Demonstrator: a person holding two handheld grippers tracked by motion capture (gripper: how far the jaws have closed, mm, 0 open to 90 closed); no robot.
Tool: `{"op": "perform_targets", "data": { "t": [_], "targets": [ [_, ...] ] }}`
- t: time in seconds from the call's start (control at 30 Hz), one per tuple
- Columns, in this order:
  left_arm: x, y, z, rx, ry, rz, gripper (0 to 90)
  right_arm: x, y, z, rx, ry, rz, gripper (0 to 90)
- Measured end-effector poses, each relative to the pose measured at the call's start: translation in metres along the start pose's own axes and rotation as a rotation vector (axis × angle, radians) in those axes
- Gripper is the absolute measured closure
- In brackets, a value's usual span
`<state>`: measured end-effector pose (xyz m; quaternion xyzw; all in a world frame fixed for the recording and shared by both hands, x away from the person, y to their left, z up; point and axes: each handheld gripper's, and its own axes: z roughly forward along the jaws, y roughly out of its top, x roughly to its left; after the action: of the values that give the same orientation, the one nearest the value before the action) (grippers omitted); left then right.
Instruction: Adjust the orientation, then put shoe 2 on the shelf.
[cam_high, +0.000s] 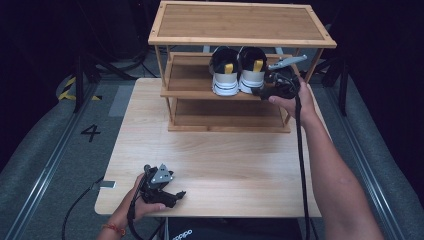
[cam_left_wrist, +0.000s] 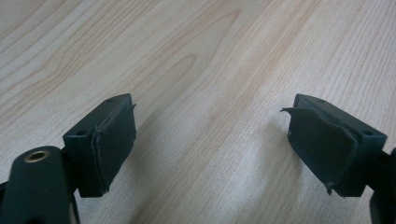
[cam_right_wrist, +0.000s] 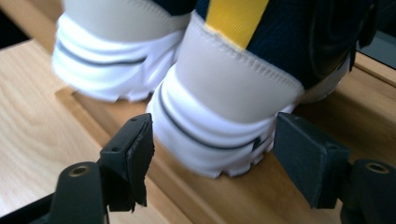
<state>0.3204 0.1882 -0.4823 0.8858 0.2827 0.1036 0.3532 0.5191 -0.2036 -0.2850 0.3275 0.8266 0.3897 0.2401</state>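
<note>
A pair of dark sneakers with white soles and yellow heel tabs stands on the middle shelf (cam_high: 187, 80) of a wooden rack, heels toward me. My right gripper (cam_high: 261, 91) is at the shelf's front edge, behind the right shoe (cam_high: 252, 70). In the right gripper view the gripper (cam_right_wrist: 215, 140) is open, its jaws either side of that shoe's heel (cam_right_wrist: 233, 88) without touching it; the left shoe (cam_right_wrist: 116, 70) stands beside it. My left gripper (cam_high: 177, 195) rests low near the table's front edge, and in the left gripper view it (cam_left_wrist: 210, 121) is open over bare wood.
The rack's top shelf (cam_high: 240, 40) overhangs the shoes, and its bottom shelf (cam_high: 225, 117) holds nothing. The rack stands at the back of the light wooden table (cam_high: 215, 160). Grey floor with a rail (cam_high: 45, 165) lies to the left.
</note>
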Motion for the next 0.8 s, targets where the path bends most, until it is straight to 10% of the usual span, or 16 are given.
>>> {"op": "perform_targets", "data": {
  "t": [0.53,0.8],
  "targets": [
    [-0.001,0.001,0.001,0.003,0.002,-0.004,15.7,0.032,-0.031,-0.049,0.048,-0.004,-0.169,25.3],
    [-0.001,0.001,0.001,0.003,-0.001,0.0,15.6,0.037,-0.066,-0.061,0.071,0.001,-0.167,25.1]
  ]
}}
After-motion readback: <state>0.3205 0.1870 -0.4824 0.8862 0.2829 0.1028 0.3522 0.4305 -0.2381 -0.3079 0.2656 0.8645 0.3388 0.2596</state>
